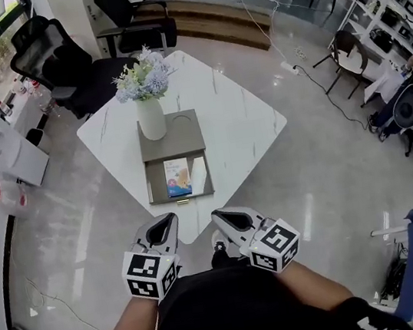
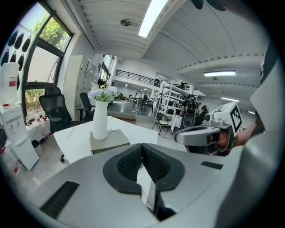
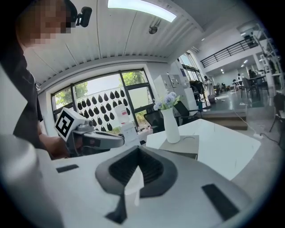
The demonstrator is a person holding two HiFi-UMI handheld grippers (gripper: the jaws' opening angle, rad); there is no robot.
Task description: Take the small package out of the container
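Both my left gripper [image 1: 170,220] and right gripper [image 1: 218,216] are closed, empty; the small package [image 1: 177,177] in the grey container [image 1: 150,185] looks light and flat, so I'd pinch an edge.

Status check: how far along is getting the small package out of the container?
Nothing looks done: the small blue-and-white package lies inside the open grey container on the white table. Nothing in hand: the left gripper and right gripper are shut and empty, short of the table. Left: reach in, grasp the package, lift it out.
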